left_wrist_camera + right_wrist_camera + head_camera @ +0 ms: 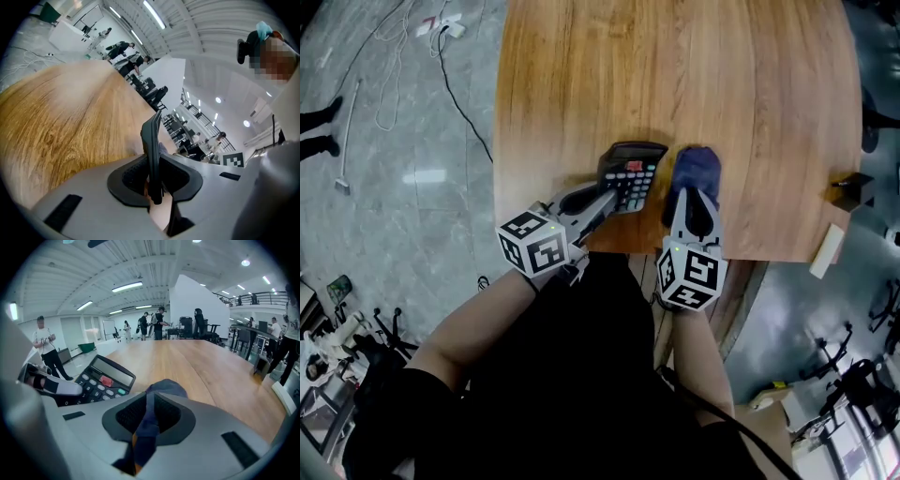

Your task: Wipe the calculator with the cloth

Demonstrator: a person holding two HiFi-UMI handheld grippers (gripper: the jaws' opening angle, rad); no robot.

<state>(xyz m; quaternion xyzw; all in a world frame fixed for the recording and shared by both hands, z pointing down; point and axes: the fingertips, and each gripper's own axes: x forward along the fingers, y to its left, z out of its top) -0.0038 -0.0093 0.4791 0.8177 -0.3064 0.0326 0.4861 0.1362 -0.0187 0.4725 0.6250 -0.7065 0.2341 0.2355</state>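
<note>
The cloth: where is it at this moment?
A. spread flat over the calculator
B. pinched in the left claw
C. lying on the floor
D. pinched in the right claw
D: the right gripper view shows the blue cloth pinched in the right claw; the left claw grips the calculator instead.

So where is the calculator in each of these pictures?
Head view: calculator at centre, by the table's near edge, just left of the cloth.
Left gripper view: calculator at centre, seen edge-on as a thin dark upright slab.
Right gripper view: calculator left of centre, with its keys and screen showing.
Shared landmark: the wooden table, which is in all three views.
</note>
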